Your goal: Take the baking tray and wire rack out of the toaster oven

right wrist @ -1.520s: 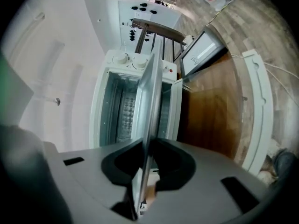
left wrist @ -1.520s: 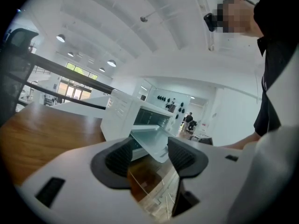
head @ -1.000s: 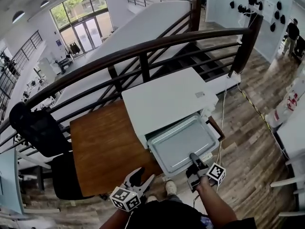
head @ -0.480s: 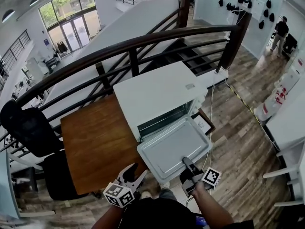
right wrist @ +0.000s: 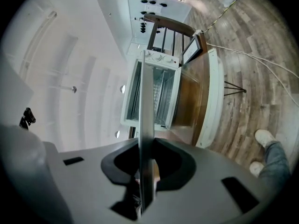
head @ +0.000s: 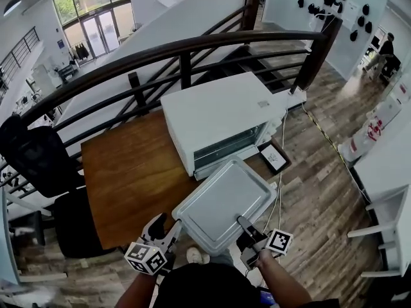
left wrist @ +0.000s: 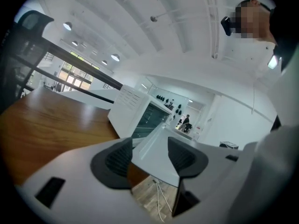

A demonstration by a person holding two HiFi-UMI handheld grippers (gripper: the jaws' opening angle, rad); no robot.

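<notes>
**Tray clear of the oven, rack still to come**

The baking tray is now fully out of the toaster oven; a second ago its far half still sat in the oven's mouth. It hangs roughly level over the front edge of the table, swung a little askew, with its far corner near the oven's front.

The right gripper carries it alone. Its jaws are closed tight on the near rim, and the sheet metal stands edge-on between the pads. The left gripper has come in towards the tray's near left corner. Its jaws stand about half apart and hold nothing; the corner lies just ahead of them, untouched.

The first half of the job looks nearly done, short of setting the tray down. I cannot make out the wire rack for certain inside the oven; presumably it is still there.
</notes>
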